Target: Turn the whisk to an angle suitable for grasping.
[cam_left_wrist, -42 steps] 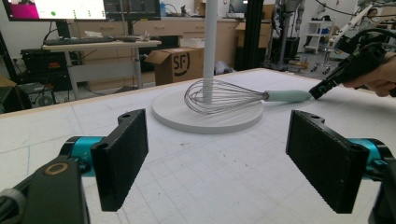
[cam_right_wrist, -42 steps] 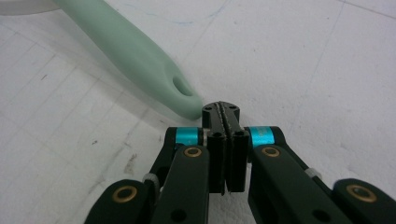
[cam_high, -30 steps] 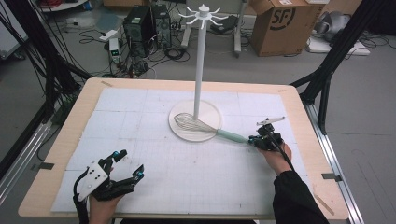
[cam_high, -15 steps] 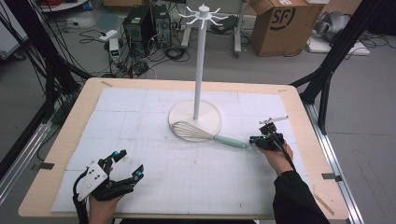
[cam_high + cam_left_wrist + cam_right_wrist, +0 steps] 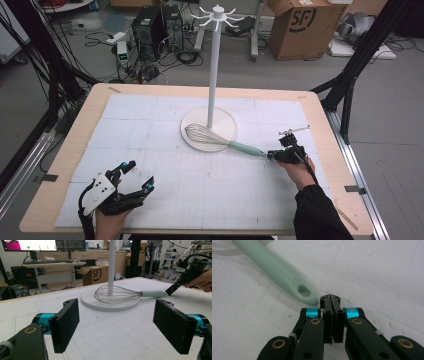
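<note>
A wire whisk (image 5: 225,142) with a pale green handle (image 5: 274,270) lies with its wires on the round base (image 5: 222,120) of a white hook stand (image 5: 214,75). The handle rests on the white mat. My right gripper (image 5: 270,155) is shut with nothing between its jaws. Its tips (image 5: 330,298) sit right beside the handle's end with the hanging hole; contact is unclear. The left gripper view shows the same whisk (image 5: 117,293) and the right gripper (image 5: 172,290). My left gripper (image 5: 140,175) rests near the front left of the table, open and empty (image 5: 120,322).
A white gridded mat (image 5: 150,150) covers the wooden table (image 5: 85,120). The stand's hooks (image 5: 218,12) fan out at the top of its pole. Beyond the table stand computer cases (image 5: 150,27), cables and a cardboard box (image 5: 300,25) on the floor.
The whisk's handle end has swung slightly toward the near side, and my right gripper has shifted a little left with it. The left gripper has stayed still.
</note>
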`<action>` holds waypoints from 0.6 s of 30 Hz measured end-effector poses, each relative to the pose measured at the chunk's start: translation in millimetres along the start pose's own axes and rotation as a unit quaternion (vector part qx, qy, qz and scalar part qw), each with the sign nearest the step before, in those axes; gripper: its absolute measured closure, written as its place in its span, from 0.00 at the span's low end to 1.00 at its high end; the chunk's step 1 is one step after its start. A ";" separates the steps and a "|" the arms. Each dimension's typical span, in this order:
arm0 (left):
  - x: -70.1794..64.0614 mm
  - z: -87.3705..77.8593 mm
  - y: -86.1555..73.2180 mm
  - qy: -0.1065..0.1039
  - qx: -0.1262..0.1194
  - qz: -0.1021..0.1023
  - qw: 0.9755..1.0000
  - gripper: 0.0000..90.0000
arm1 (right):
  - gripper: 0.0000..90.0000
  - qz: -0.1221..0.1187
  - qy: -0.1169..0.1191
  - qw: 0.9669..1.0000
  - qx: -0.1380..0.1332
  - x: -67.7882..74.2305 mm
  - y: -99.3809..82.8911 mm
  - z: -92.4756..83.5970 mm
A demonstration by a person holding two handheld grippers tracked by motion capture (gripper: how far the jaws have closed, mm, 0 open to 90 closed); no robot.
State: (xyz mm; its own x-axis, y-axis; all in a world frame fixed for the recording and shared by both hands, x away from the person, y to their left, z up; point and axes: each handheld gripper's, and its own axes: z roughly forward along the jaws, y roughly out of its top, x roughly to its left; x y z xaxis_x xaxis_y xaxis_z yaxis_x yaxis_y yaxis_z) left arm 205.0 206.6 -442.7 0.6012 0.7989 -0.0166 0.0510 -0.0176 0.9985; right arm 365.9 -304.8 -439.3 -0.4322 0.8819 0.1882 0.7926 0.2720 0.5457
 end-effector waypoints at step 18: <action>-0.8 -0.1 0.4 -0.001 -0.001 0.002 1.000 0.24 | 1.00 0.060 -0.023 0.998 -0.010 10.9 -0.2 3.6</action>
State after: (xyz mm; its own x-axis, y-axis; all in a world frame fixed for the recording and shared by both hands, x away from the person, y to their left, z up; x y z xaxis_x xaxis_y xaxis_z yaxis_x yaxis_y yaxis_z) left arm 204.5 206.0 -442.3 0.6026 0.7980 -0.0128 0.0473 -0.0197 0.9987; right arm 362.5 -293.9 -440.4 -0.3138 0.9245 0.2164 0.8284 0.1552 0.5382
